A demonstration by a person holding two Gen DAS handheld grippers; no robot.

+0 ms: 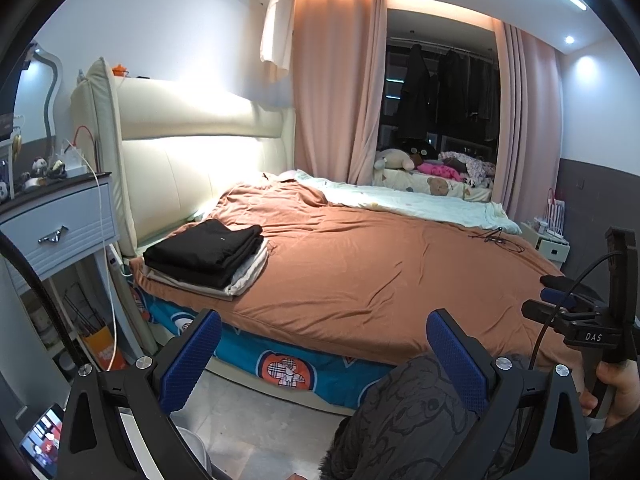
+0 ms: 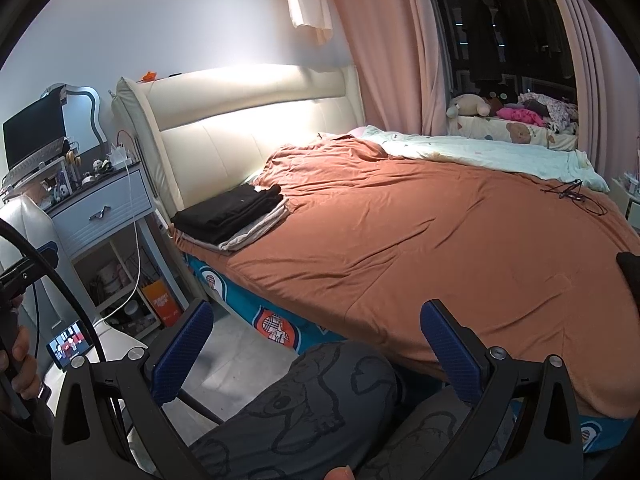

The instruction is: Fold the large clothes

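We hold the left gripper (image 1: 324, 356) and right gripper (image 2: 316, 350) level over our knees, both spread wide and empty. Farther off, the folded clothes stack (image 1: 208, 256) lies at the bed's (image 1: 360, 272) near-left corner by the headboard (image 1: 192, 160), its long axis running diagonally toward the headboard.

Both tongs (image 1: 324, 354) (image 2: 316, 346) agape (empty)

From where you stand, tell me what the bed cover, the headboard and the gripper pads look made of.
Bed cover: soft matte fabric, rust-orange, creased; probably cotton or jersey.
Headboard: cream padded leather or leatherette, with a smooth sheen and stitched panels.
Left gripper pads: blue, finely textured, likely rubber or plastic.
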